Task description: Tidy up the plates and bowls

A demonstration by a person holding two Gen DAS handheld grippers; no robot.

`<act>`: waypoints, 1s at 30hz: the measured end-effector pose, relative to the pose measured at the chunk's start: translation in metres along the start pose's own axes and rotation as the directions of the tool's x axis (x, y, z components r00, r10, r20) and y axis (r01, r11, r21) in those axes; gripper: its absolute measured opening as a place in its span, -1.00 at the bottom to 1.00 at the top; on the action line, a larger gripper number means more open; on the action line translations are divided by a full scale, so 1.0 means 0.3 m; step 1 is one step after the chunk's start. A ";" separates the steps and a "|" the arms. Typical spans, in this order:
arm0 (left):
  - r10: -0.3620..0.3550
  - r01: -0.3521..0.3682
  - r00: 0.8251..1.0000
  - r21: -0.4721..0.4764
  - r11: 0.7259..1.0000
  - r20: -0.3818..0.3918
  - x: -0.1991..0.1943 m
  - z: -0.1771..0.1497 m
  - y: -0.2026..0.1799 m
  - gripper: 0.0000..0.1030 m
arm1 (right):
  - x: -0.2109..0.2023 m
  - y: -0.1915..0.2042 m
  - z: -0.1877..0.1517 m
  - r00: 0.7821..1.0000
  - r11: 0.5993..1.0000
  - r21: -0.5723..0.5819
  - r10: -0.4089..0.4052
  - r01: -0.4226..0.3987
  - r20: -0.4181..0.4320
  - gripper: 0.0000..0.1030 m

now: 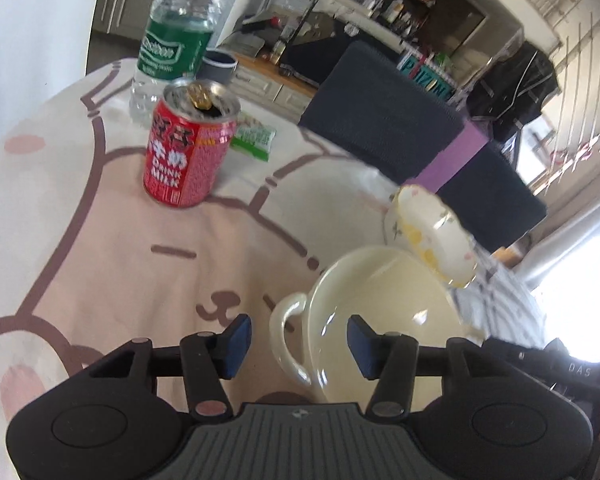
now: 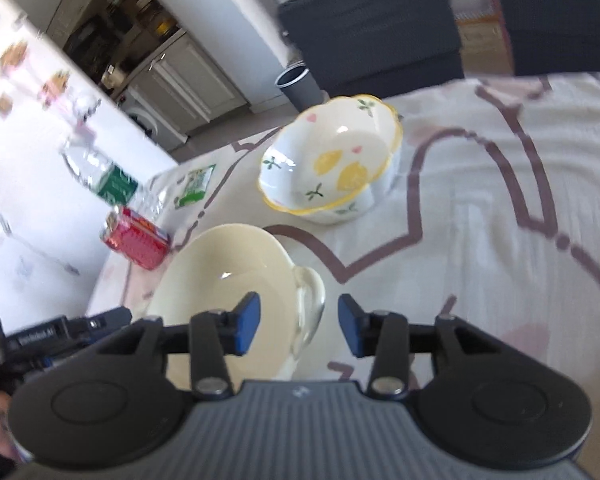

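A cream bowl with two loop handles rests on the cartoon-print tablecloth. My left gripper is open, its blue pads on either side of one handle without pressing it. In the right wrist view the cream bowl shows its other handle between the pads of my right gripper, which is open too. Beyond it sits a white bowl with lemon prints and a wavy yellow rim; the left wrist view shows this lemon bowl blurred, just past the cream one.
A red milk can, a water bottle and a green packet stand at the table's far side. Dark chairs are past the table edge. A grey bin is on the floor.
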State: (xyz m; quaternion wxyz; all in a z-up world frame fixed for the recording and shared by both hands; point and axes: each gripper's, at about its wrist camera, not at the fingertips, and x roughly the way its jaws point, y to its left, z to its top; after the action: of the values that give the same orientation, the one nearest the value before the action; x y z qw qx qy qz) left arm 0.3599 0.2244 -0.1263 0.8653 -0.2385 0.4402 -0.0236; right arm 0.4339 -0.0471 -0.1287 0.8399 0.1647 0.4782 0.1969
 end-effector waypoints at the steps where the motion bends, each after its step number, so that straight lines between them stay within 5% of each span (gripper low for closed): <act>1: 0.006 -0.006 1.000 -0.003 1.000 -0.006 0.009 -0.002 -0.004 0.03 | 0.012 0.014 0.006 1.000 0.999 -0.031 -0.016 0.016 -0.007 -0.04; 6: 0.030 -0.030 0.999 -0.014 0.999 -0.023 0.047 -0.005 0.002 -0.03 | 0.088 0.062 0.024 0.995 0.992 -0.117 -0.061 0.052 -0.073 -0.10; 11: 0.037 -0.036 0.998 0.007 0.999 -0.052 0.074 -0.002 0.015 -0.39 | 0.139 0.056 0.020 0.990 0.987 -0.125 -0.112 0.100 -0.087 -0.48; 30: -0.030 0.041 0.994 0.105 0.994 -0.105 0.124 0.016 0.015 -0.50 | 0.160 0.026 0.028 0.991 0.994 -0.087 -0.071 0.061 -0.117 -0.52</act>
State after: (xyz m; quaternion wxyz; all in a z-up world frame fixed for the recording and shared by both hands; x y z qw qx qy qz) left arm 0.3857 0.2209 -0.1538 0.8525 -0.1979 0.4780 -0.0747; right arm 0.4622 -0.0177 -0.1565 0.8219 0.1016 0.5243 0.1983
